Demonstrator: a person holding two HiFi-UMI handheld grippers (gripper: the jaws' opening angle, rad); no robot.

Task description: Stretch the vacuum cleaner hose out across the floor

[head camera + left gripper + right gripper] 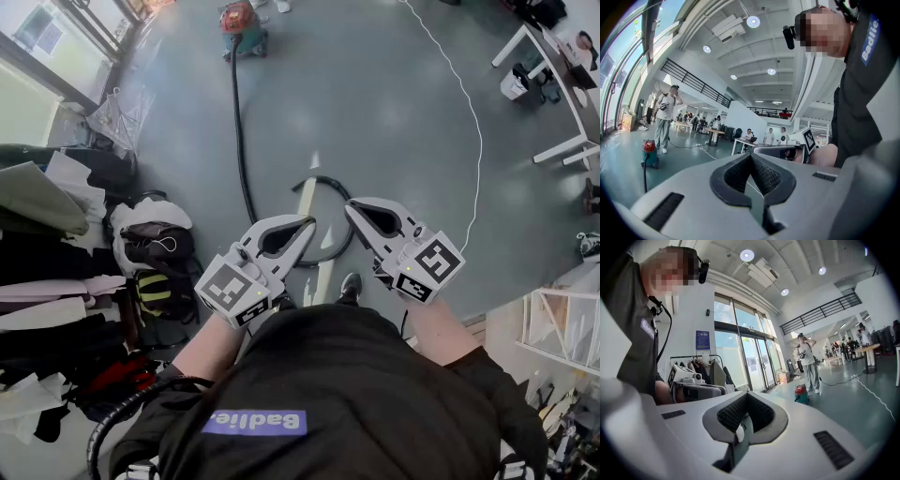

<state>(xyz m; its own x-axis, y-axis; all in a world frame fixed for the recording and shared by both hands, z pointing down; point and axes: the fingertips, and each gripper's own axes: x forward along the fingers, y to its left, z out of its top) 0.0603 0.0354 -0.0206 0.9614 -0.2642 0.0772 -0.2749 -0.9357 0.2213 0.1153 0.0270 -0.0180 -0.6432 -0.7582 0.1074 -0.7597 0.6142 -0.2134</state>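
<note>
Presently left hand-held gripper (305, 223) and right hand-held gripper (352, 208) closed, empty; hose (238, 141) runs lengthwise ahead, looped end below both.

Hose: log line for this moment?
hose: on floor, near end curled, untouched | left hand-held gripper: shut, empty | right hand-held gripper: shut, empty

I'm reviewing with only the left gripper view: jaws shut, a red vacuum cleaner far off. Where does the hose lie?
Observer: In the head view the black hose runs from the vacuum cleaner straight toward the person.
Operator: Fully stretched?
Observer: No, its near end curls round on the floor just ahead of the person's shoe.
Operator: Right gripper?
Observer: The right gripper is shut, with no hose in it.
</note>
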